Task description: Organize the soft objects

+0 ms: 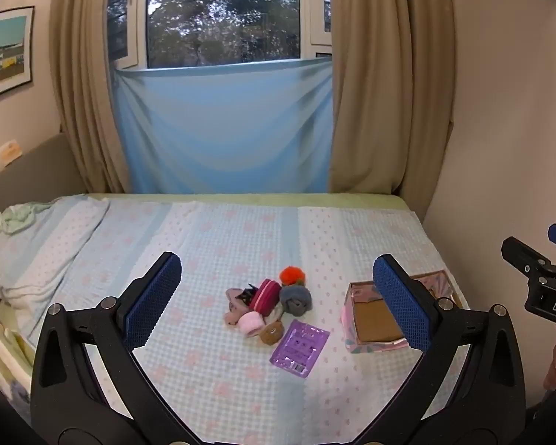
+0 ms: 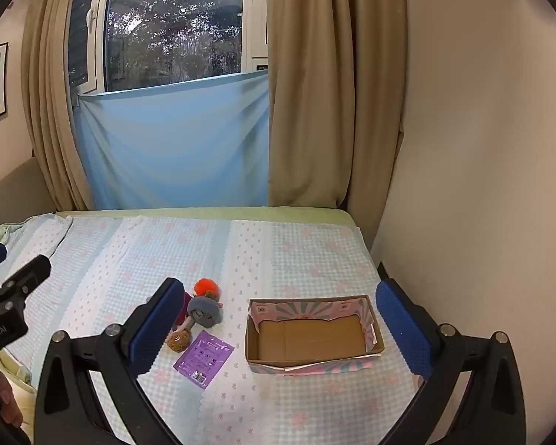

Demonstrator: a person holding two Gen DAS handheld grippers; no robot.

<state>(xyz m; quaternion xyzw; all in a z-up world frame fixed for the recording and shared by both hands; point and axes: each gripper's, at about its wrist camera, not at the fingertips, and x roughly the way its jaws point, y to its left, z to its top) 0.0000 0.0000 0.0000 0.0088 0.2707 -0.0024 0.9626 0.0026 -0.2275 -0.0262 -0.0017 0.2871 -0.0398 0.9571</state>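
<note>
A small heap of soft things lies mid-bed: an orange pom-pom (image 1: 292, 275) (image 2: 206, 286), a grey roll (image 1: 295, 299) (image 2: 204, 310), a red striped roll (image 1: 265, 295), a pale pink roll (image 1: 250, 322) and a brown fuzzy ball (image 1: 271, 332) (image 2: 177, 340). A flat purple packet (image 1: 299, 347) (image 2: 204, 358) lies in front of them. To their right stands an open pink cardboard box (image 1: 374, 320) (image 2: 313, 335), nothing in it. My left gripper (image 1: 278, 304) hangs open above the heap. My right gripper (image 2: 278, 330) hangs open above the box's left wall. Neither holds anything.
The bed (image 1: 211, 230) wears a light blue checked cover, with a pillow (image 1: 37, 244) at far left. A cream wall (image 2: 482, 185) bounds the bed on the right. Beige curtains (image 1: 374, 111) and a blue cloth (image 1: 222, 129) hang behind, under a window.
</note>
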